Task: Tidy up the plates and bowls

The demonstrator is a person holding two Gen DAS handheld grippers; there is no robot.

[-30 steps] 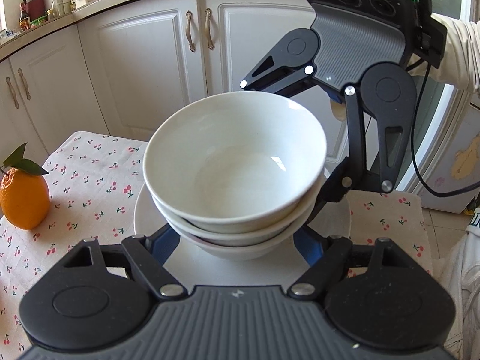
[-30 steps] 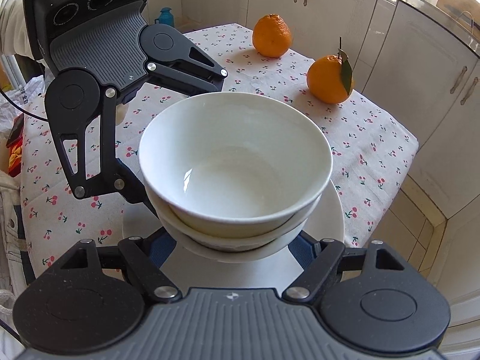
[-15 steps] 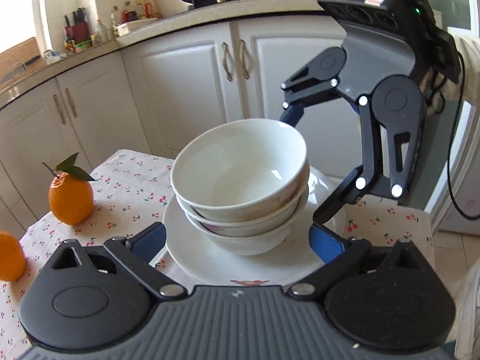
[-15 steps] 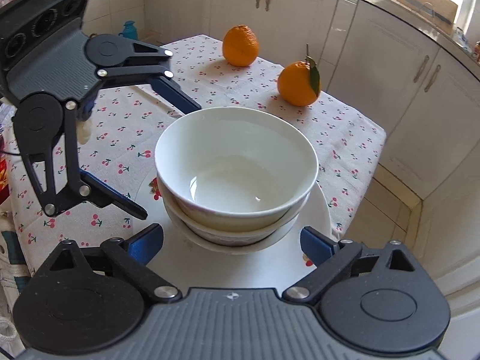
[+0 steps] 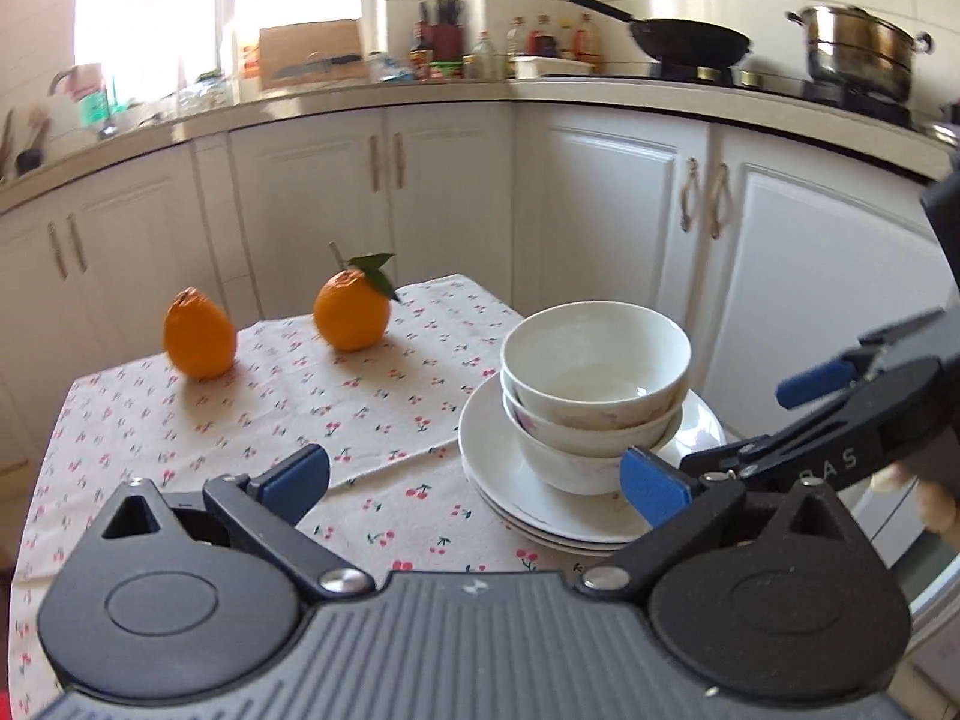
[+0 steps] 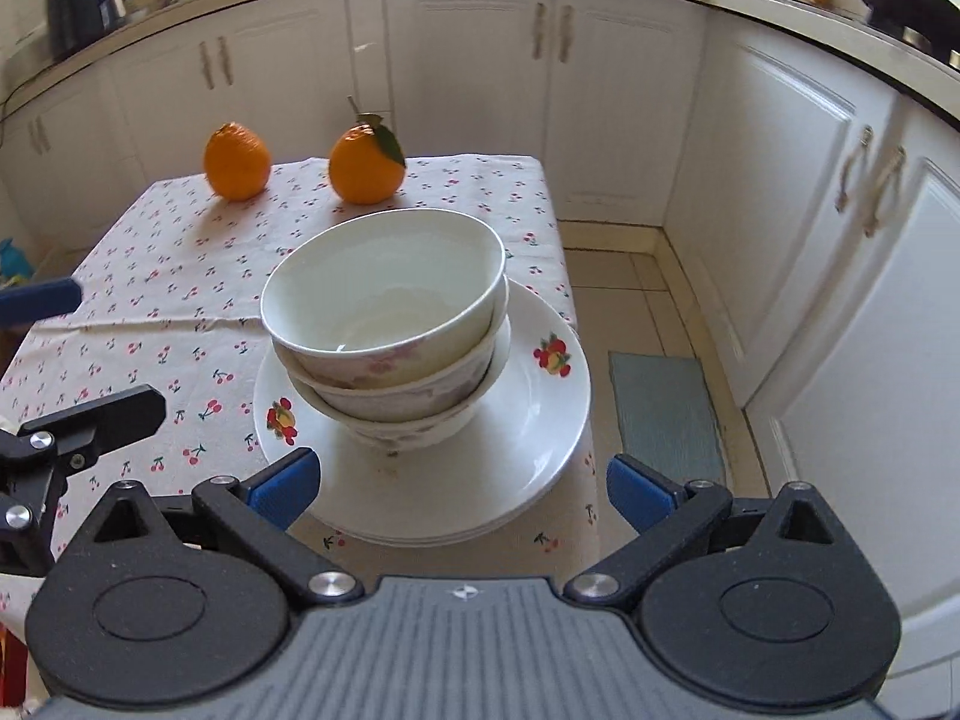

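Three stacked bowls (image 6: 384,306), three plates (image 6: 540,408), two oranges (image 6: 237,161)

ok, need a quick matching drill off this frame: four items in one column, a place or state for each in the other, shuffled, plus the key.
Items:
1. bowls
2. plates
3. leafy orange
4. left tongs

Places or states:
A. open, nothing between the jaws
B. nested in a stack on the plates
C. at the far end of the tablecloth, beside the other orange
D. stacked at the table's near corner, under the bowls

Pairs: 1-B, 2-D, 3-C, 4-A
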